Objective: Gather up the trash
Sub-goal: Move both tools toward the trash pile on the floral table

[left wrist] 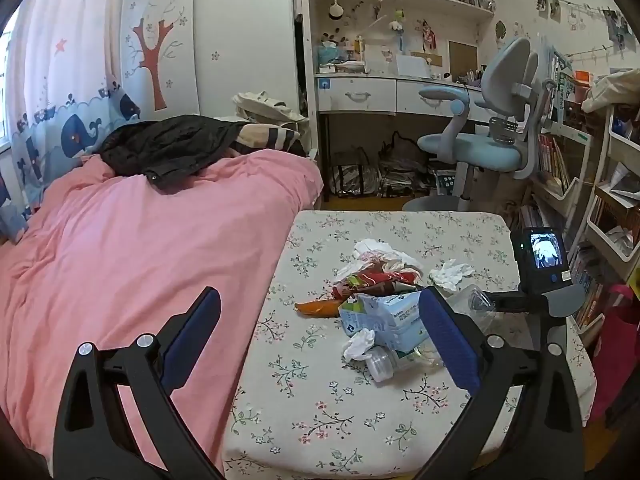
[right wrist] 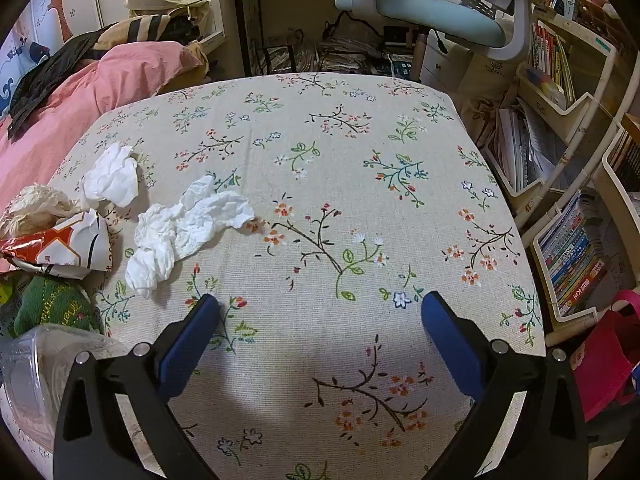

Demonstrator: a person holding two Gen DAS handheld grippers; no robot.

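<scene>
Left gripper (left wrist: pixel 320 316): jaws are spread wide, nothing is held.
Right gripper (right wrist: pixel 320 320): jaws are spread wide, nothing is held; bare cloth is seen below.
Trash pile (left wrist: pixel 380 300): heaped mid-table (left wrist: pixel 460 228).
Crumpled tissue (right wrist: pixel 188 228): laid toward the table's left edge.
Red wrapper (right wrist: pixel 60 248): found at the left edge.

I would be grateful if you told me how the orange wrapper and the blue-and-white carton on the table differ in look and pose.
The orange wrapper is flat, glossy and lies alone at the pile's left edge; the blue-and-white carton is a boxy, printed pack, partly crushed. The wrapper lies directly on the floral tablecloth, while the carton sits propped on a clear plastic bottle. Both are untouched trash in the same heap.
</scene>
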